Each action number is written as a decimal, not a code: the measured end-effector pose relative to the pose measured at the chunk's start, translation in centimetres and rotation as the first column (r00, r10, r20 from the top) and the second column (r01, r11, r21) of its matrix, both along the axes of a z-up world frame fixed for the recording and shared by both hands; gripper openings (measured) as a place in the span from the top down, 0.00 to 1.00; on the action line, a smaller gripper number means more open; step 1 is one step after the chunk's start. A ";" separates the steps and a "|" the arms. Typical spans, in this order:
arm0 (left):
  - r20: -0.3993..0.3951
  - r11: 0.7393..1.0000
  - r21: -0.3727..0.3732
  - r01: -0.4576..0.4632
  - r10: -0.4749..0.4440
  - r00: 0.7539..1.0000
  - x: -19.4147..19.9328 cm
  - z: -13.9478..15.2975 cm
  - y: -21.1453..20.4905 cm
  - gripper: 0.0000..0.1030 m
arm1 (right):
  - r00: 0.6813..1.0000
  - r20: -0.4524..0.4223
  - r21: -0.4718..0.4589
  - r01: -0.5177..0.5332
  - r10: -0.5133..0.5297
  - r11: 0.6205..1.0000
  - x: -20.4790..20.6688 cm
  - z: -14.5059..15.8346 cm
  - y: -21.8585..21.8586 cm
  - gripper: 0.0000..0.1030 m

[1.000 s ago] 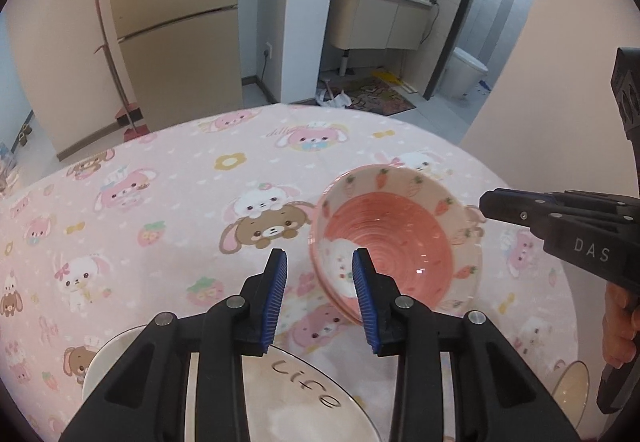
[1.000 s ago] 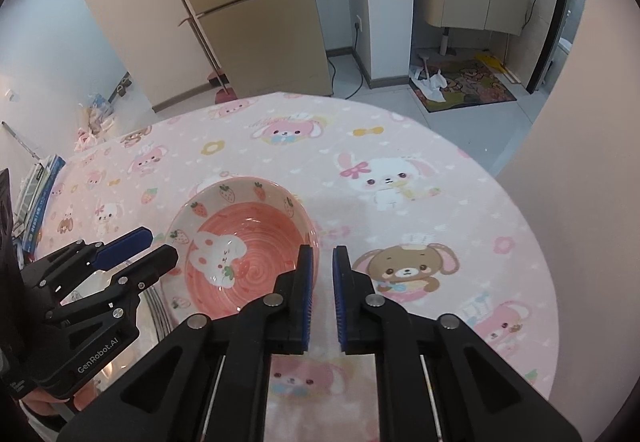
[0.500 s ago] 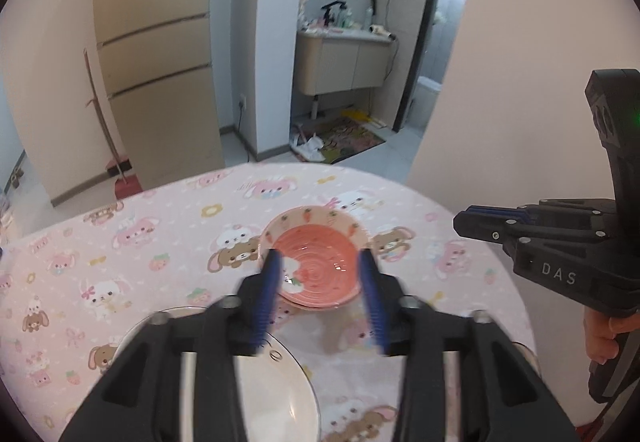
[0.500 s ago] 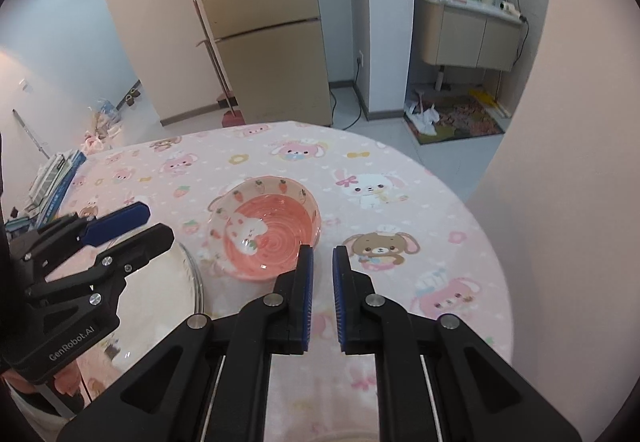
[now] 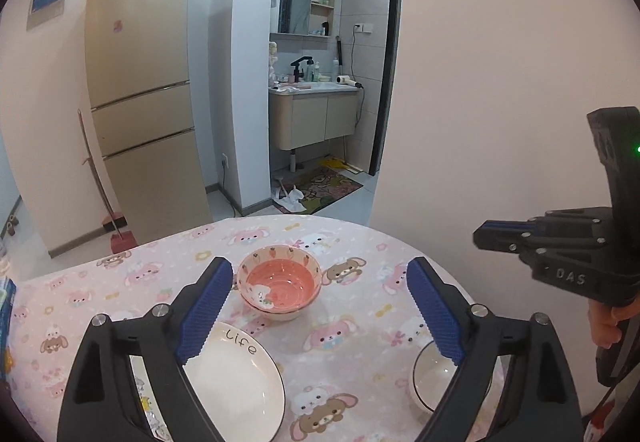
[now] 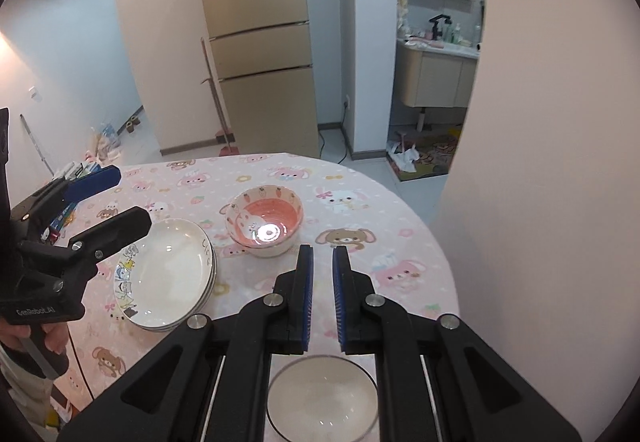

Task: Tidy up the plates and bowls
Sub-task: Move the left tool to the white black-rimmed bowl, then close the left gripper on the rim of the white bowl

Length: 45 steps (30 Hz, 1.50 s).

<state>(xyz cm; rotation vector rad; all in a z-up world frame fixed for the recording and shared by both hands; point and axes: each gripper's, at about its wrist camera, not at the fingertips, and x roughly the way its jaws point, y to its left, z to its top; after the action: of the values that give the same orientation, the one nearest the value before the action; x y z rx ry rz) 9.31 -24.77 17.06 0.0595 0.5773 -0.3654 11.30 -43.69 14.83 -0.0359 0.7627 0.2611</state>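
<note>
A stack of pink bunny bowls [image 5: 279, 285] [image 6: 264, 221] stands mid-table. A stack of white "Life" plates [image 5: 236, 382] [image 6: 166, 278] lies to its left. A small white bowl [image 5: 434, 372] [image 6: 322, 394] sits near the front edge. My left gripper [image 5: 320, 308] is wide open and empty, raised high above the plates; it also shows in the right wrist view [image 6: 116, 198]. My right gripper [image 6: 321, 298] is nearly shut with a narrow gap and empty, raised above the white bowl; it also shows in the left wrist view [image 5: 486, 236].
The round table carries a pink cartoon cloth [image 6: 360, 226]. A pale wall [image 5: 500, 82] rises close on the right. Boxes [image 6: 64, 214] lie at the table's left edge. A fridge [image 6: 256, 34] and a washroom stand beyond.
Both grippers have risen and pulled back from the pink bowls. The left gripper's jaws have opened much wider. The plates and white bowl have come into view.
</note>
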 end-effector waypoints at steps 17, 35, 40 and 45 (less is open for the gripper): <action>0.087 0.993 0.032 0.110 -0.112 0.990 -4.4 -4.2 -3.6 0.12 | 0.998 0.002 -0.043 0.069 -0.069 0.997 -5.3 -2.6 -3.9 0.92; -0.130 0.974 -0.009 0.228 -0.227 0.965 -2.9 -9.8 -8.1 0.11 | 0.989 -0.112 -0.027 0.097 -0.099 0.995 -4.7 -10.4 -6.5 0.67; -0.264 0.965 -0.030 0.260 -0.259 0.929 -1.0 -12.6 -9.6 0.11 | 0.980 -0.179 -0.013 0.080 -0.081 0.997 -4.6 -13.3 -6.6 0.67; -0.381 0.965 -0.021 0.262 -0.250 0.890 0.3 -14.9 -10.0 0.24 | 0.973 -0.219 0.003 0.074 -0.071 0.997 -4.5 -15.0 -6.8 0.67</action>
<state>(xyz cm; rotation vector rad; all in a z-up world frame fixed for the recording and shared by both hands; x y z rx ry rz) 9.58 -34.73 2.20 0.0962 0.9662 -0.6334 6.80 -50.49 -0.21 0.0320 0.9798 0.2017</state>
